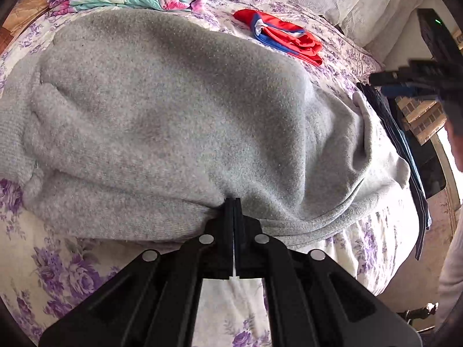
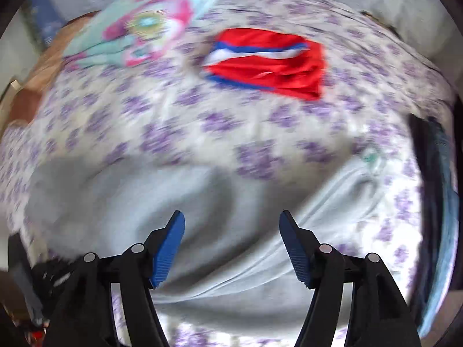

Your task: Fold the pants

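1. Left wrist view: the gray pants (image 1: 173,121) lie in a big heap on the flowery bed sheet (image 1: 63,266). The left gripper (image 1: 233,202) is pinched tight on their near edge.
2. Right wrist view: blurry. The right gripper (image 2: 231,225) is wide apart above the gray pants (image 2: 202,202), holding nothing. A red cloth (image 2: 269,63) lies farther back.

Grey pants (image 1: 173,110), purple-flowered sheet (image 1: 72,274), red-blue garment (image 1: 286,37)
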A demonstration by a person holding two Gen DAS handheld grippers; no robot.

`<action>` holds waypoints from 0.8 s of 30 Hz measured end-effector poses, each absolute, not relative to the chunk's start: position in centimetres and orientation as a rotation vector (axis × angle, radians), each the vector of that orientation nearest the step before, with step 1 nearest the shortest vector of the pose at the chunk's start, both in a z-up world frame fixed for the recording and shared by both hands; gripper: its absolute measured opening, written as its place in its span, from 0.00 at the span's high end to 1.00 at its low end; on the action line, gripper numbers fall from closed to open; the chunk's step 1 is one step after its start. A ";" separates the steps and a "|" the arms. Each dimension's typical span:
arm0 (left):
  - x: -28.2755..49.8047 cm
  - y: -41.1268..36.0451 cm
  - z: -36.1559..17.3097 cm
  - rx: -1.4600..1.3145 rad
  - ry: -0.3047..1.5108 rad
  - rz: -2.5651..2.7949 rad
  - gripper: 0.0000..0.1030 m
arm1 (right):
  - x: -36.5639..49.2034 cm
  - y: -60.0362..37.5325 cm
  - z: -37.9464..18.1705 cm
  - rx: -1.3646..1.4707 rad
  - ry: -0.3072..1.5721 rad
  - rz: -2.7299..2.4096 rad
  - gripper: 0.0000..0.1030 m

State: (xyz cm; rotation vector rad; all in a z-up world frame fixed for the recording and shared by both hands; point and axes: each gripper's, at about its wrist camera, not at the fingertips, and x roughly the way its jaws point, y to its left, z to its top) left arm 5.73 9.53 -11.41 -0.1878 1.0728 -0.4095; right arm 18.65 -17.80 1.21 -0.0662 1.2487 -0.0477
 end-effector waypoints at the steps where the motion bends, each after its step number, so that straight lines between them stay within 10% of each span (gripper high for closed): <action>1: 5.6 9.5 -11.4 -0.183 1.068 -0.407 0.99 | 20.7 -20.5 1.3 -0.046 1.283 -0.147 0.34; 13: 6.0 9.8 -11.5 -0.177 1.068 -0.438 0.99 | 29.0 -31.9 -8.1 0.242 1.574 -0.541 0.34; 14: 6.0 9.7 -11.5 -0.175 1.068 -0.438 0.99 | 28.8 -32.1 -8.4 0.249 1.569 -0.541 0.41; 15: 6.0 9.7 -11.5 -0.173 1.068 -0.438 0.99 | 28.4 -32.2 -8.3 0.237 1.551 -0.534 0.83; 16: 6.0 9.7 -11.5 -0.172 1.069 -0.439 0.99 | 27.8 -32.3 -8.1 0.240 1.542 -0.514 0.94; 24: 6.2 9.9 -11.4 -0.170 1.093 -0.452 0.99 | 15.4 -36.1 2.7 0.390 1.170 -0.313 0.94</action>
